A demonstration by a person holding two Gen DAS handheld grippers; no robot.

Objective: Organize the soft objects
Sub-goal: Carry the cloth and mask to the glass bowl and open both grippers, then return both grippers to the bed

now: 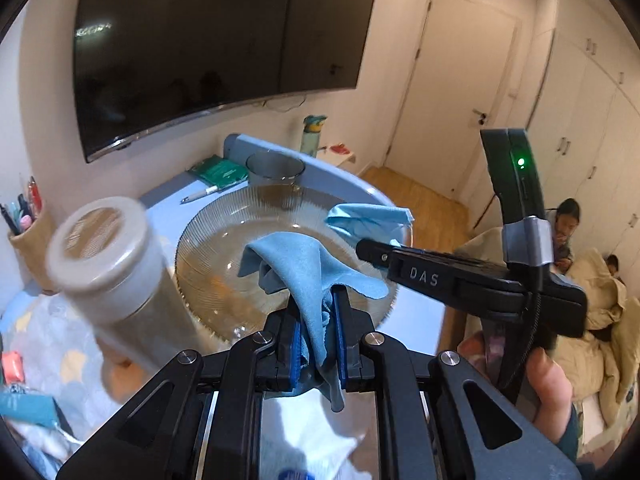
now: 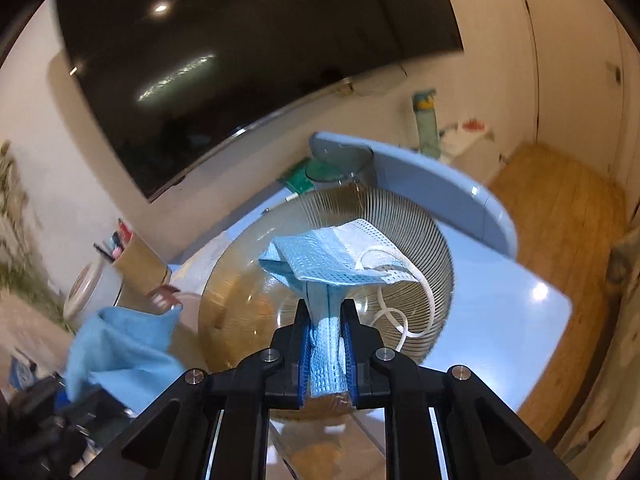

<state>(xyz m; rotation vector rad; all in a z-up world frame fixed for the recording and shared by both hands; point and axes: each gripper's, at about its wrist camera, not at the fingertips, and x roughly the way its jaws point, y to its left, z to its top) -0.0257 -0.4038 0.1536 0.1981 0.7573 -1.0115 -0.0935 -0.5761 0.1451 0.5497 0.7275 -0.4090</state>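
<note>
Hovering above the empty ribbed glass bowl, the left gripper clamped a blue cloth and the right gripper a face mask; neither item was yet deposited.

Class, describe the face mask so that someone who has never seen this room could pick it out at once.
Find the big ribbed glass bowl on the pale blue table. Above it, the right hand-held gripper pinches a pleated blue face mask. Unlike the plain blue cloth alongside, it has white elastic ear loops.
</note>
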